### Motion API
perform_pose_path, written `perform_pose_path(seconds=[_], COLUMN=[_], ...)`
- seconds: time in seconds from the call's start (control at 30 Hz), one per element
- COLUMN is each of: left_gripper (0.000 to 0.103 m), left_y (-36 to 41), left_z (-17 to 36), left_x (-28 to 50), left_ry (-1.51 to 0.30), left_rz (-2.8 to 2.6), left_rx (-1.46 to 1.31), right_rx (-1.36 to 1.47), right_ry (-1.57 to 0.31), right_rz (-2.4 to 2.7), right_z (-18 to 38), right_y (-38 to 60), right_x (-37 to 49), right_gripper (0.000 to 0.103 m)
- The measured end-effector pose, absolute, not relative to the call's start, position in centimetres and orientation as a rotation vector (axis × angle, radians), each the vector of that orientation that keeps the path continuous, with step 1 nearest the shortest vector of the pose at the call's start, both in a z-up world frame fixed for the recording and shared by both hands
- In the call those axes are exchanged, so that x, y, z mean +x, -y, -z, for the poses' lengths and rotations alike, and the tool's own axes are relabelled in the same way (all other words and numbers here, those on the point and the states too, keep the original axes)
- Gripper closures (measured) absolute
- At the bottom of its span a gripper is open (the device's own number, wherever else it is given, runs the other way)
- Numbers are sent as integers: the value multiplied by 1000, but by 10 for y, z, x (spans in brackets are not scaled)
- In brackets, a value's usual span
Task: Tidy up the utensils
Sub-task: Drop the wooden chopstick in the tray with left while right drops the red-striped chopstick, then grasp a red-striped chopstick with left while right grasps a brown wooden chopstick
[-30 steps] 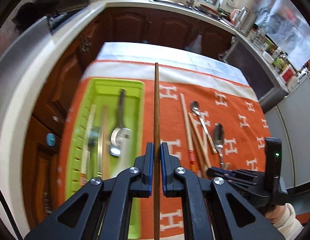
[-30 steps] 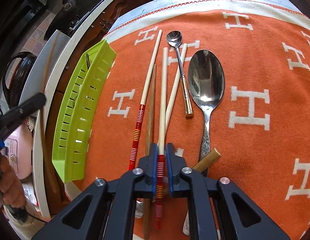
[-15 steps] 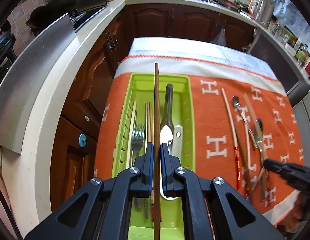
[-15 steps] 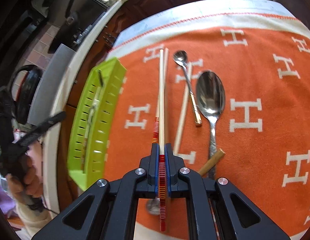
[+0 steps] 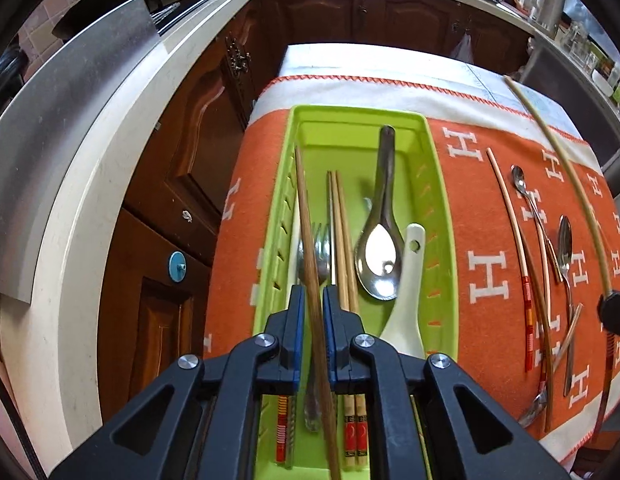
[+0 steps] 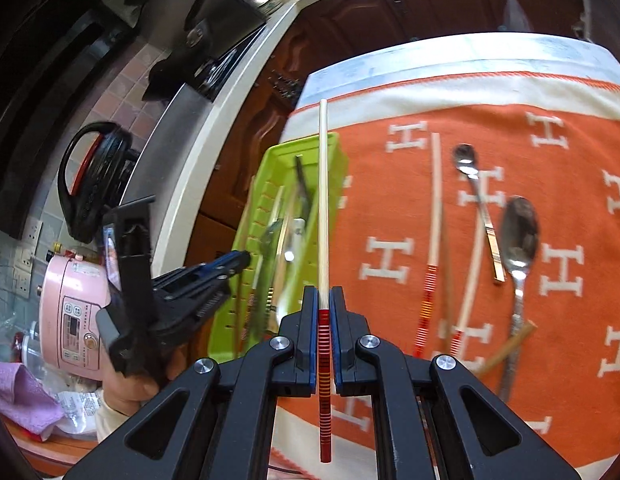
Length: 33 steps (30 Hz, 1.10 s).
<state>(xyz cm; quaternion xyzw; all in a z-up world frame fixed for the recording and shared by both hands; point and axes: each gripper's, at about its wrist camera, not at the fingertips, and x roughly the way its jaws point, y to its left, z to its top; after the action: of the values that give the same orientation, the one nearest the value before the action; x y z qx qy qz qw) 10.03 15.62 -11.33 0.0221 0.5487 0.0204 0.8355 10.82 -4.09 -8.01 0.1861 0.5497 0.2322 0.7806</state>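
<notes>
Overhead, a dark wooden chopstick (image 5: 308,236) is seen between the blue pads of the left gripper (image 5: 312,312), whose jaws have just been opening slightly, its far end tilted left over the green utensil tray (image 5: 442,184) that holds a fork, chopsticks, a metal spoon (image 5: 380,248) and a white ceramic spoon (image 5: 406,308). To the right, a pale chopstick with a red-striped end (image 6: 323,240) is clamped in the narrow jaws of the right gripper (image 6: 324,320) above the orange cloth (image 6: 570,380), where two spoons and more chopsticks lie.
</notes>
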Motion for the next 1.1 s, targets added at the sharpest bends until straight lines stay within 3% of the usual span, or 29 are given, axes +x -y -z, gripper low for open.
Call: perform_pose_path(seconds=[0.23, 0.37, 0.63, 0.83, 1.1], left_gripper=[95, 79, 71, 70, 70], left_y=[-168, -174, -202, -209, -199], left_z=[112, 101, 88, 94, 94], left_x=[110, 108, 104, 105, 104], left_ry=[-1147, -1112, -1086, -1101, -1102], left_rz=[-58, -88, -194, -213, -190], left_rx=[17, 19, -18, -19, -5], right_rx=[397, 413, 446, 473, 465], right_ry=[-1198, -1236, -1333, -1379, -1343], right_rz=[-518, -518, -493, -502, -524], right_z=[83, 100, 140, 158, 140], right_y=[-4, -26, -59, -70, -58], right_x=[127, 140, 157, 159, 155], right_gripper=[98, 98, 97, 92, 89])
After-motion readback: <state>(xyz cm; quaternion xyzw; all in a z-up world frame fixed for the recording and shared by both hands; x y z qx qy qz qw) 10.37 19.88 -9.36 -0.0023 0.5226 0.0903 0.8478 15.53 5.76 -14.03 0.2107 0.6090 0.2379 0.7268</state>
